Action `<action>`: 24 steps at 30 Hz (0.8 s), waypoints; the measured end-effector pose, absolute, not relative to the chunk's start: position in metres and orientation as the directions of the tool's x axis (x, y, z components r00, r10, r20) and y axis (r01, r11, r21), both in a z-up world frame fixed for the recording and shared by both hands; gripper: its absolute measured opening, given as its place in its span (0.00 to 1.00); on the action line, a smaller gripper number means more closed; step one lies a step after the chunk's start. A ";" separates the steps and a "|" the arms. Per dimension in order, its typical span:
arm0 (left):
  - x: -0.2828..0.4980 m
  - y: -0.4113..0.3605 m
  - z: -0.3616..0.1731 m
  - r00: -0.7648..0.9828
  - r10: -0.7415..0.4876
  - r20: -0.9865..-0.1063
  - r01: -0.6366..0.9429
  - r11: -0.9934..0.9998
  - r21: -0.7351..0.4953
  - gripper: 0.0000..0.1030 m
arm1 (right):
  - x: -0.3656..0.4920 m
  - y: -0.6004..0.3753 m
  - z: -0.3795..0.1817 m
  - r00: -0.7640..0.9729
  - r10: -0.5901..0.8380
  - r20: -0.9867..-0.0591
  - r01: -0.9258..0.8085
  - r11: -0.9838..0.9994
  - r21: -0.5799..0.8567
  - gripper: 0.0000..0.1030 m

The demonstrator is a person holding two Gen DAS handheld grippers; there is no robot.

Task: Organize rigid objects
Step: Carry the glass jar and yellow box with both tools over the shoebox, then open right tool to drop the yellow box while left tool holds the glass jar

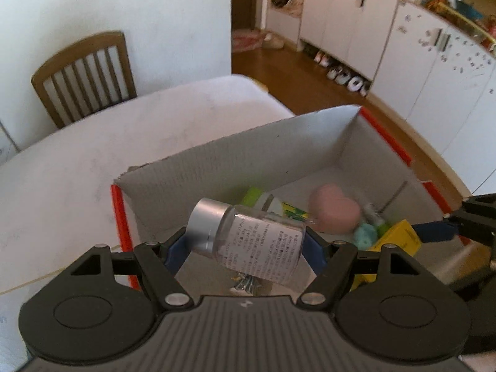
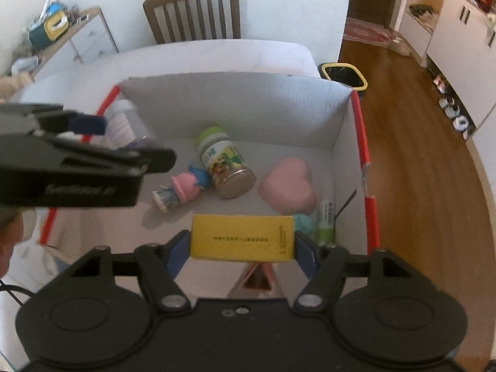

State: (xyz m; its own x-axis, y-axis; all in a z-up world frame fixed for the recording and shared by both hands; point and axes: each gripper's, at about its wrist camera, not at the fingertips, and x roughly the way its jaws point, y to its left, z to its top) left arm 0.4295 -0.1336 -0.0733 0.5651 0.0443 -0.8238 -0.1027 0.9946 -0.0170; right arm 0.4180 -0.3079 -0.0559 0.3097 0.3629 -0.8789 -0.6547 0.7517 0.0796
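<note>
Holding a clear jar (image 1: 257,241) with a silver cap and a printed label, the left hand-held gripper (image 1: 245,248) pinches it between its blue pads; the jar lies tilted, cap toward the left, above the near left corner of an open cardboard box (image 1: 235,155). The right hand-held gripper (image 2: 242,238) is clamped on a yellow box (image 2: 242,237), gripped at its two short ends and held level over the near edge of the cardboard box's inside. The cardboard box has white inner walls and red tape on its corners, and it stands on a white worktop (image 1: 77,161). On its floor lie a green-lidded jar (image 2: 223,161) on its side near the middle, a pink heart-shaped box (image 2: 288,184) toward the right wall, a small pink and blue toy (image 2: 186,184) left of the jar, and a turquoise piece (image 2: 303,221) near the right near corner. A wooden chair (image 2: 193,12) stands at the worktop's far edge.
</note>
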 end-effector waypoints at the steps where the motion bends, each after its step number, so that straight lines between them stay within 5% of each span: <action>1: 0.435 -0.133 -0.077 0.550 0.046 -0.834 -0.110 0.994 -0.018 0.74 | 0.421 -0.306 -0.058 0.308 0.361 -0.880 -0.663 0.745 0.074 0.68; 24: 0.477 -0.127 -0.116 0.352 0.034 -0.935 -0.165 0.986 -0.026 0.74 | 0.446 -0.286 -0.091 0.248 0.324 -0.913 -0.737 0.674 0.039 0.68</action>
State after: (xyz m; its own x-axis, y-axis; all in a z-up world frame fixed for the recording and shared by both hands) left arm 0.4771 -0.1274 -0.1157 0.3517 0.0343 -0.9355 -0.1645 0.9860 -0.0257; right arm 0.4458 -0.2861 -0.0913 0.2483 0.3240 -0.9129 -0.7374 0.6743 0.0388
